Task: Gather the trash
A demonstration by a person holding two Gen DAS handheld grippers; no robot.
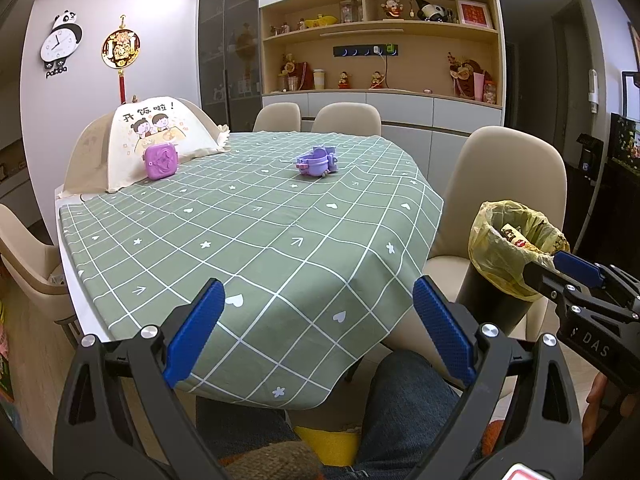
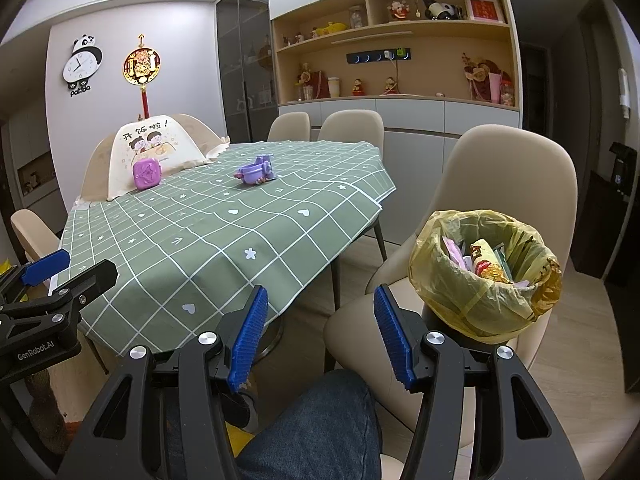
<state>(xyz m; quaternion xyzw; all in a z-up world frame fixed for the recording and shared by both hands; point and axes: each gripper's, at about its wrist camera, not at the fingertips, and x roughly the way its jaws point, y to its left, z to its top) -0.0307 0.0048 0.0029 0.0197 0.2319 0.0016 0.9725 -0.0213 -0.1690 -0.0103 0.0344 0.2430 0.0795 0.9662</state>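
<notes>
Two wide-spread ribbed blue claws, left and right, beside crinkly yellow-lined round bin.

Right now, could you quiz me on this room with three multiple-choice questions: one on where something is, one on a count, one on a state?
1. Where does the bin stand?
A. On a chair
B. On the table
C. On a shelf

2. How many purple toys lie on the tablecloth?
A. One
B. Two
C. Four

3. How is the right gripper?
A. Shut on a wrapper
B. Shut, empty
C. Open, empty

Answers: 1 A, it sits on the beige chair beside the table. 2 B, a square case and a plane-like toy. 3 C, its blue pads stand apart with nothing between.
</notes>
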